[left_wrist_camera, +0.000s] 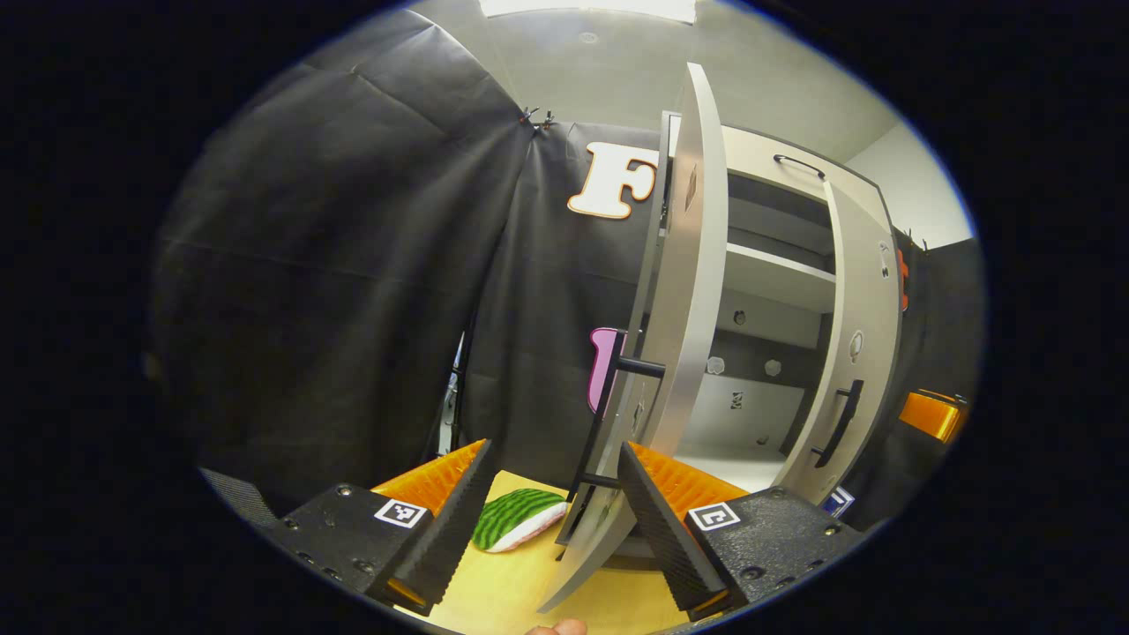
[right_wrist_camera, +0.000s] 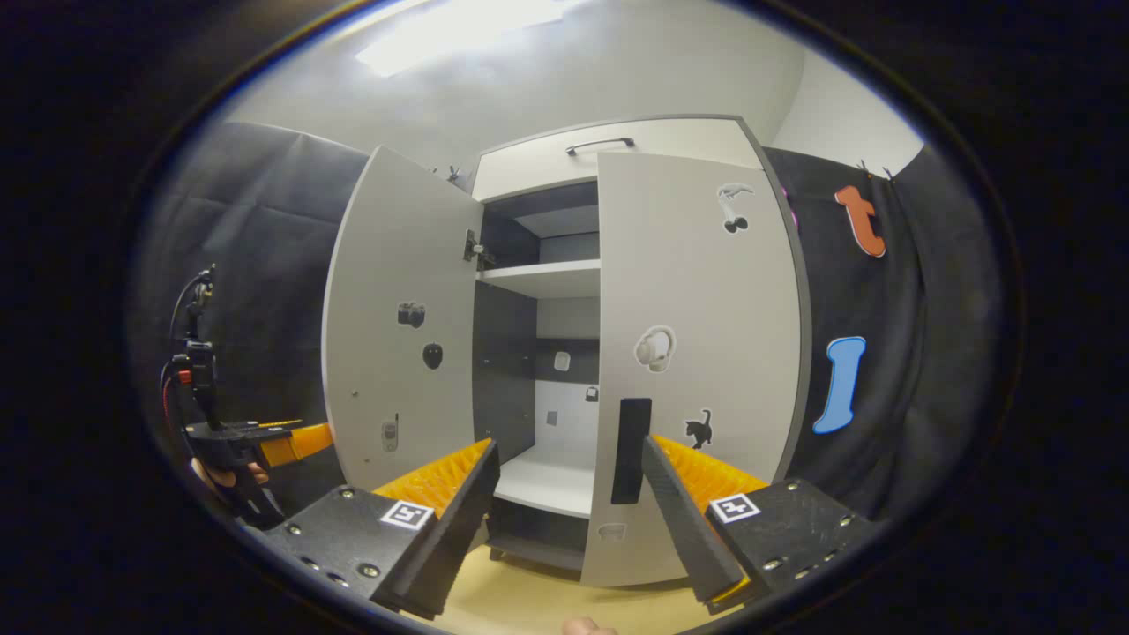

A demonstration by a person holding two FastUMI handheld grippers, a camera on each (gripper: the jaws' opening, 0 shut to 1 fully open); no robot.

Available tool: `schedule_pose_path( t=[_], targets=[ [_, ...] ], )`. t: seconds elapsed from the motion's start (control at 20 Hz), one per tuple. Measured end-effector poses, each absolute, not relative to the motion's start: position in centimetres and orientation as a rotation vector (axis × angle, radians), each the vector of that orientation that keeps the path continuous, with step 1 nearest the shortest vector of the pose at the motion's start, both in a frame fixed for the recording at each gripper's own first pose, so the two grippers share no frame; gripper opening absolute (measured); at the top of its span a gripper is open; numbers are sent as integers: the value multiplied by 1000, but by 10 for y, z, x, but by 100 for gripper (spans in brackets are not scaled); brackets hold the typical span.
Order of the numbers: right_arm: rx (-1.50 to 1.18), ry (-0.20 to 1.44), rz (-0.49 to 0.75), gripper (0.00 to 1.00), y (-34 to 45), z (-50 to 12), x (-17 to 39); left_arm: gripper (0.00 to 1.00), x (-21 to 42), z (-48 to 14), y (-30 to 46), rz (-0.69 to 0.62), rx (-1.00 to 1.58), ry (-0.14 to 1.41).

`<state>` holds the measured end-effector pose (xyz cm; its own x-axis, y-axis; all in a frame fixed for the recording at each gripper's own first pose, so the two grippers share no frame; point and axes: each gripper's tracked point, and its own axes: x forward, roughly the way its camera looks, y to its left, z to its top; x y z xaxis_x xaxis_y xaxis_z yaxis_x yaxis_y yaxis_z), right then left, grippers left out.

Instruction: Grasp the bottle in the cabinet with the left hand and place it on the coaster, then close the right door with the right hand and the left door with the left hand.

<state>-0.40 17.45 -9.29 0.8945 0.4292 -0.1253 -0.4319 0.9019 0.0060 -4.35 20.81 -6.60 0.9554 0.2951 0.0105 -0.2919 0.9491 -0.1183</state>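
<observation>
In the left gripper view the cabinet's left door (left_wrist_camera: 688,309) stands open, edge-on just ahead, its black bar handle (left_wrist_camera: 617,423) past the gap of my open left gripper (left_wrist_camera: 560,529). A watermelon-patterned coaster (left_wrist_camera: 519,519) lies on the yellow table (left_wrist_camera: 520,591) left of that door, its visible part bare. In the right gripper view the right door (right_wrist_camera: 697,353) is swung across the cabinet's right half. Its black handle (right_wrist_camera: 631,450) sits just ahead of my open right gripper (right_wrist_camera: 569,520). The left gripper (right_wrist_camera: 291,441) shows far left, held by a hand.
The cabinet (right_wrist_camera: 547,168) has a top drawer with a handle, a white shelf (right_wrist_camera: 542,278) and a white floor (right_wrist_camera: 547,481). Black cloth walls stand left and right of it. The right gripper (left_wrist_camera: 933,414) shows at the far right of the left gripper view.
</observation>
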Motion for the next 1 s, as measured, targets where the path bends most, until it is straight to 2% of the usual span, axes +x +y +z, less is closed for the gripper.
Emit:
schedule_pose_path(
  t=[0.45, 0.5, 0.55, 0.6, 0.7, 0.75, 0.8, 0.85, 0.95, 1.0],
  targets=[
    [-45, 128, 438, 98, 173, -95, -3, 92, -26, -70, 151, 164, -88, -6],
    [-50, 127, 431, 93, 172, -94, -3, 92, -24, -72, 146, 150, -86, -4],
    [-53, 128, 423, 93, 172, -95, -3, 92, -21, -72, 140, 137, -86, -1],
    [-56, 129, 417, 98, 171, -95, -3, 92, -18, -73, 134, 124, -85, 2],
    [-63, 128, 404, 98, 168, -96, -2, 92, -12, -74, 123, 100, -84, 6],
    [-69, 127, 396, 93, 168, -96, -2, 92, -8, -73, 117, 87, -86, 6],
    [-74, 126, 389, 93, 167, -96, 0, 92, -4, -75, 112, 74, -89, 9],
    [-78, 127, 382, 98, 166, -97, -1, 92, 0, -76, 105, 60, -92, 12],
    [-81, 127, 369, 98, 164, -97, -1, 92, 6, -74, 89, 16, -97, 10],
    [-82, 127, 364, 93, 163, -96, -1, 92, 9, -71, 79, -9, -95, 2]
  ],
)
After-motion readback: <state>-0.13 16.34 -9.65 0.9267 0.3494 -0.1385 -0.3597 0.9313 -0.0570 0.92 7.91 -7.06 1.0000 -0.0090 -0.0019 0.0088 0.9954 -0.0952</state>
